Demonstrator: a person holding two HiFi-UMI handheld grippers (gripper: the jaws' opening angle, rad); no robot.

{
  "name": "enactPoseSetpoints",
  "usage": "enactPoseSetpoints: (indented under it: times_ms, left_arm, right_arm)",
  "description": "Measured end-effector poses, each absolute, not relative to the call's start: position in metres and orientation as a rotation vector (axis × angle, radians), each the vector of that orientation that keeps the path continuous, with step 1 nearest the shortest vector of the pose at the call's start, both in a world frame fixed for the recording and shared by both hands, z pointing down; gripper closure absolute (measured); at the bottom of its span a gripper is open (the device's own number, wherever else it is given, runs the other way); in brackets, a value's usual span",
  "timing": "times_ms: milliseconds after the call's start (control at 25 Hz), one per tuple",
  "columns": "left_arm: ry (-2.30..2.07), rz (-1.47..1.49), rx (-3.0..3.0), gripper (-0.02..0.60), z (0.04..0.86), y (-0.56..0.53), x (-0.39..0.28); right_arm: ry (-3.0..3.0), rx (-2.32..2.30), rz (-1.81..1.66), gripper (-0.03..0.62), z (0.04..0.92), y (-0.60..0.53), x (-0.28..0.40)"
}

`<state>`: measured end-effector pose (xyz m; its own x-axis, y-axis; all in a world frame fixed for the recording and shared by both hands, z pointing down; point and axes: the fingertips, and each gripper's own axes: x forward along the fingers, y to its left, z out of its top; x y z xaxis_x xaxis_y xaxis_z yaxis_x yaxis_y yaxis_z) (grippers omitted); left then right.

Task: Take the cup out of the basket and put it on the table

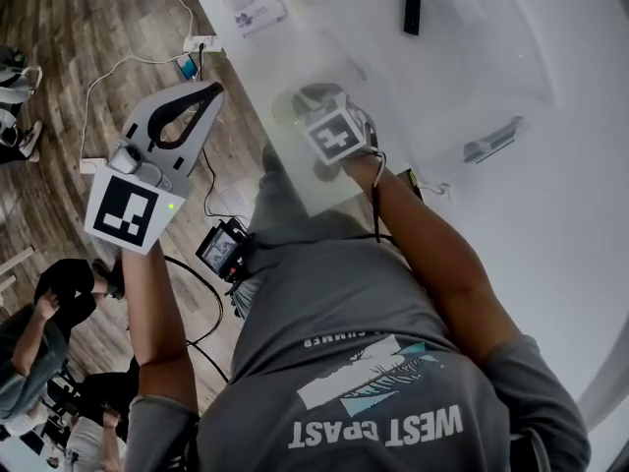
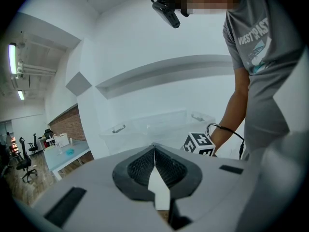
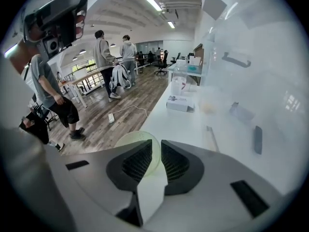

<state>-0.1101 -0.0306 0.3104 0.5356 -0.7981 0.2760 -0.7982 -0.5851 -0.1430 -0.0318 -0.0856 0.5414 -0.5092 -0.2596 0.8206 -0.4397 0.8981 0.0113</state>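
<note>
At the near corner of the white bench (image 1: 511,224), right gripper (image 3: 154,148) has its jaws clamped on the cup (image 3: 133,137). Cup is pale yellow-green and translucent, and one wall is pinched between the two ribbed pads. From the right gripper view it sits over the bench edge, with wood floor (image 1: 59,87) just beyond it. Can't tell if the cup's base is touching the bench or held clear of it.

Basket (image 1: 491,141) is a clear plastic bin with grey handles. It's further along the bench, to the person's right of the right gripper. The cup is outside it. The left gripper view shows the same bin beyond the right gripper's marker cube (image 2: 199,145).

Left gripper (image 1: 192,106) is held out over the floor, well apart from the bench and to the person's left. Its jaws are pressed together with nothing between them, and its camera looks up towards the person's grey T-shirt and the wall.

Other items:
- black remote-like bar (image 1: 411,11) at the far end of the bench, by the bin
- small white box (image 3: 178,103) on the bench beyond the cup
- power strip (image 1: 201,42) with cables trailing on the floor
- several people (image 3: 104,57) standing further back in the room
- one person seated low at the floor (image 1: 34,332)
</note>
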Motion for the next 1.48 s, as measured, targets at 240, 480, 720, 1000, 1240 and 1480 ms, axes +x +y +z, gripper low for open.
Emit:
enactPoseSetpoints:
  times_ms: [240, 480, 720, 1000, 1240, 1480]
  left_arm:
    - [-1.426, 0.502, 2.764, 0.571, 0.306, -0.027, -0.099]
    - [-1.44, 0.497, 2.769, 0.571, 0.298, -0.018, -0.094]
    - [-1.466, 0.502, 2.775, 0.571, 0.288, -0.008, -0.094]
    - [-1.467, 0.53, 2.785, 0.571, 0.281, 0.01, -0.079]
    - [-1.485, 0.574, 2.793, 0.571, 0.273, 0.016, -0.072]
    - [-1.384, 0.644, 2.792, 0.571, 0.281, 0.054, -0.028]
  right_arm:
    - [-2.23, 0.56, 0.235, 0.534, 0.512, -0.088, -0.031]
    - [-2.599, 0.493, 0.08, 0.582, 0.419, -0.054, -0.056]
    - [-2.772, 0.464, -0.064, 0.583, 0.34, -0.024, -0.05]
    - [-2.864, 0.508, -0.159, 0.583, 0.288, -0.005, -0.018]
    - [-2.934, 0.574, -0.211, 0.582, 0.262, -0.004, 0.006]
    - [-2.907, 0.575, -0.189, 0.583, 0.251, 0.033, 0.059]
